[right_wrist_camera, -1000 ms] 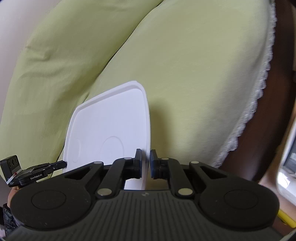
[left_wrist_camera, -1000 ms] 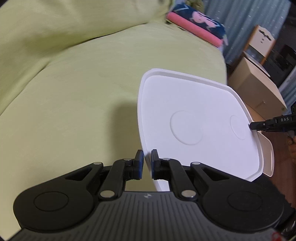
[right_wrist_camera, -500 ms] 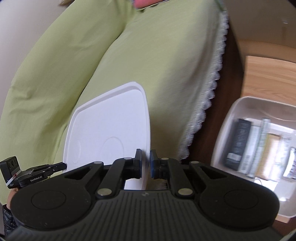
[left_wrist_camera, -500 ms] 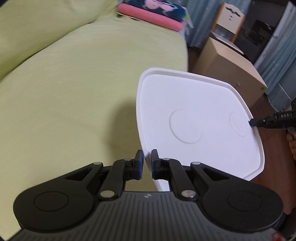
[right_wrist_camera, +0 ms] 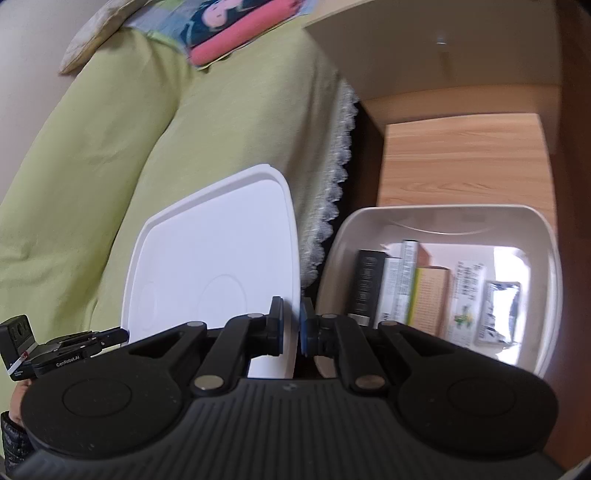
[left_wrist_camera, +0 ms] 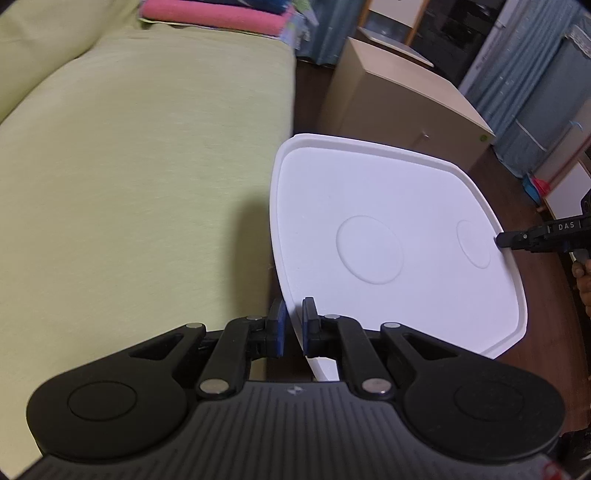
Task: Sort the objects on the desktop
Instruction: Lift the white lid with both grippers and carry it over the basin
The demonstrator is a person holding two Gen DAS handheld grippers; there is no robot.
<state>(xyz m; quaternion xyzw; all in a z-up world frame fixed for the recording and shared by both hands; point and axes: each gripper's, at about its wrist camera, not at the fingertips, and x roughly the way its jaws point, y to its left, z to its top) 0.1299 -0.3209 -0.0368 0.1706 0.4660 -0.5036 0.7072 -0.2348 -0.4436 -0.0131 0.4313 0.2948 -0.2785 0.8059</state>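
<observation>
One white lid [left_wrist_camera: 388, 229], one bin [right_wrist_camera: 436, 225], roughly six blurred packages [right_wrist_camera: 432, 295] inside.

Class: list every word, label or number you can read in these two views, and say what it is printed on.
"DAS": on the right gripper.
"CenRobot.AI": on the left gripper.
Print on the boxes and packets in the white bin: too blurred to read.

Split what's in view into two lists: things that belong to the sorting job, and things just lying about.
Part of the job:
- white lid, clamped at opposite edges by the left gripper and right gripper
- open storage bin on the wooden tabletop, with boxes and packets standing inside

Just lying about:
- green sofa
- pink folded blanket
- beige cabinet
</observation>
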